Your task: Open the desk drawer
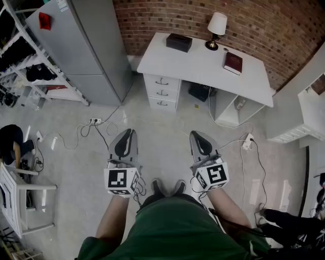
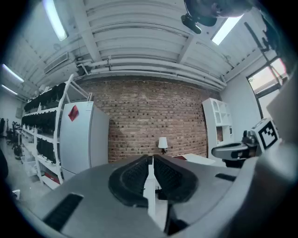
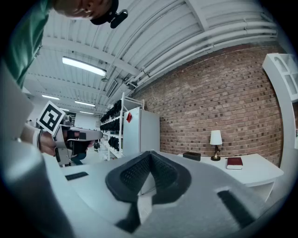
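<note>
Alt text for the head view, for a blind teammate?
A person holds the left gripper and right gripper, both shut and empty, well short of a white desk against a brick wall. Its three drawers are closed; a black box, lamp and red book sit on top.

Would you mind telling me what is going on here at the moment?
A person stands some way back from the white desk, holding the left gripper and right gripper out in front, both shut and empty. The three drawers are all closed, and neither gripper is near a handle. A lamp, a red book and a black box sit on top.
</note>
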A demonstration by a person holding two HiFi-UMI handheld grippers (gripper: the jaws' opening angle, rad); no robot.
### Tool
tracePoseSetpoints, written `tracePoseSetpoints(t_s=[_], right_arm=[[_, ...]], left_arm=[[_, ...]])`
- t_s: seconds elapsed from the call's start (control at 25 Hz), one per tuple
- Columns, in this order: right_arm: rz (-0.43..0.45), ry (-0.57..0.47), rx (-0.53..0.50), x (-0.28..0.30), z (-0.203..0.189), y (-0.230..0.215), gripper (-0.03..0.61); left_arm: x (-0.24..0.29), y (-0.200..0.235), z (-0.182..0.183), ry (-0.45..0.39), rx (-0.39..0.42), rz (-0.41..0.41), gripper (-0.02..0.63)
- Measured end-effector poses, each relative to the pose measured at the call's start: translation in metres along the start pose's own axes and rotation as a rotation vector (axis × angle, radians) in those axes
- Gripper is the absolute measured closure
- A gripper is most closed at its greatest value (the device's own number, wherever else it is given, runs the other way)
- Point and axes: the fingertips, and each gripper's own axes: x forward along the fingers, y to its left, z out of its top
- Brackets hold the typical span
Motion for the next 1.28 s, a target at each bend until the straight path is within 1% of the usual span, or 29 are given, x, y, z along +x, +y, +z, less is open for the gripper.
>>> tracePoseSetpoints(t_s=[0.16, 0.36, 0.48, 0.8, 1.0, 1.16, 1.28], right_arm=[[0.001, 0.011, 0.009, 0.002, -0.004, -0.003, 0.578], [-0.020, 0.024, 0.059, 0.006, -0.018, -0.007, 0.578], [-0.045, 0.013, 0.082, 0.012, -0.020, -0.004, 0.577], [-0.099, 0.024, 0.069, 0.031, -0.024, 0.017, 0.577], [-0.085, 0.045, 0.061, 0.052, -0.025, 0.022, 0.577], [-0.067, 0.051, 0.080, 0.076, -0.035, 0.011, 0.577], [-0.057, 0.048, 0.107, 0.101, -0.045, -0.002, 0.577]], left_arm=[[0.000, 0.003, -0.005, 0.015, 0.000, 0.012, 0.580], [-0.002, 0.013, -0.015, 0.044, -0.001, 0.005, 0.580], [-0.003, 0.026, -0.025, 0.054, -0.003, -0.014, 0.580], [-0.006, 0.069, -0.048, 0.066, -0.033, -0.032, 0.580], [0.003, 0.087, -0.061, 0.089, -0.057, -0.025, 0.580], [0.022, 0.096, -0.067, 0.102, -0.061, -0.006, 0.580], [0.038, 0.106, -0.070, 0.114, -0.046, 0.014, 0.580]])
